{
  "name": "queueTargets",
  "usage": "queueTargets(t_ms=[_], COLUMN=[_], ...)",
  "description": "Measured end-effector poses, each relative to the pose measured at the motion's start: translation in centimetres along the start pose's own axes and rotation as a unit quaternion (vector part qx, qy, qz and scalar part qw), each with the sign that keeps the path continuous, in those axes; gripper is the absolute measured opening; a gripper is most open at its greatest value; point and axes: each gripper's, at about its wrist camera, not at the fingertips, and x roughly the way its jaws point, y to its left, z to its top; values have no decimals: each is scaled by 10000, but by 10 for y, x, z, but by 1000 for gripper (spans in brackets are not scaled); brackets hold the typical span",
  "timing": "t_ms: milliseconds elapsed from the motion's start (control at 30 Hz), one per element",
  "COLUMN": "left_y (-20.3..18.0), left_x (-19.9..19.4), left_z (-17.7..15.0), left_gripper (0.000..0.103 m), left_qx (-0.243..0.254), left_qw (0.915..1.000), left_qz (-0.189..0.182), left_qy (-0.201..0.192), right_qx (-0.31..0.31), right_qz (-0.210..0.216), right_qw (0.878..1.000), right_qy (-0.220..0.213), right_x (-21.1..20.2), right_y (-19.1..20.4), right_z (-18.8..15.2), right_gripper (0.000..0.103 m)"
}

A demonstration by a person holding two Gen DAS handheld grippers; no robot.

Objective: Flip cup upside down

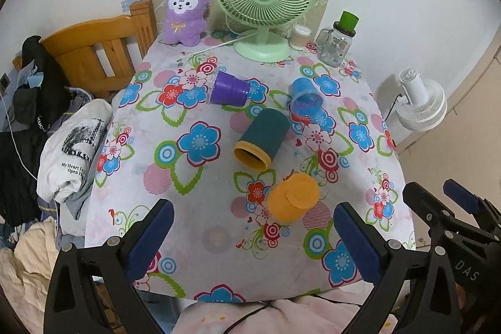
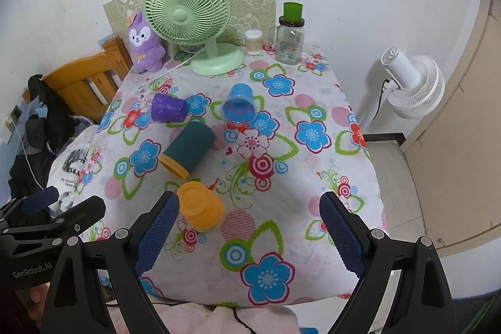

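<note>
Surface (image 1: 200,202), covered by a floral cloth, carries four cups; none is gripped. The orange cup (image 1: 292,197) stands mouth down on its rim near the front edge, flat base uppermost; in the right wrist view it sits just beside the left finger of the right gripper (image 2: 250,235), whether touching cannot be told. The dark teal cup (image 1: 263,138), with a yellow rim, lies on its side just behind the orange one, mouth toward the cameras. The purple cup (image 1: 230,88) lies on its side further back to the left, its base pointing right. The blue cup (image 1: 305,97) lies tipped on its side to the right of the purple one, mouth facing forward; it lies close to the teal cup.

Left gripper (image 1: 253,243): fingers spread wide, holding nothing, poised over the front edge of the surface; the orange cup appears between them but ahead of the tips. Right gripper: fingers likewise spread wide and empty, over the front edge; it shows at the right margin of the left wrist view.

Along the back of the surface stand a purple plush toy (image 1: 186,13), a green desk fan (image 1: 264,0), a small container of cotton swabs (image 1: 300,36) and a glass jar with a green cap (image 1: 338,41). A white fan (image 2: 410,83) stands off the surface to the right; a wooden chair (image 1: 100,52) stands to the left.
</note>
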Motion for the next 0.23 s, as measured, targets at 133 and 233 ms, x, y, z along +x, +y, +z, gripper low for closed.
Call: queueTargets(t_ms=[133,233], left_y=[-1,-1], left_x=[0,0], left_z=[0,0], left_gripper=[103,103], left_qx=[-3,-9], left_qw=[10000,10000], left_qz=[19,21], left_qy=[-11,-7], right_qx=[-10,9], right_qz=[14,24], right_qw=[10000,10000], right_qy=[12,-38], right_x=[1,0], right_y=[2,3], right_z=[-1,0], right_gripper=[93,93])
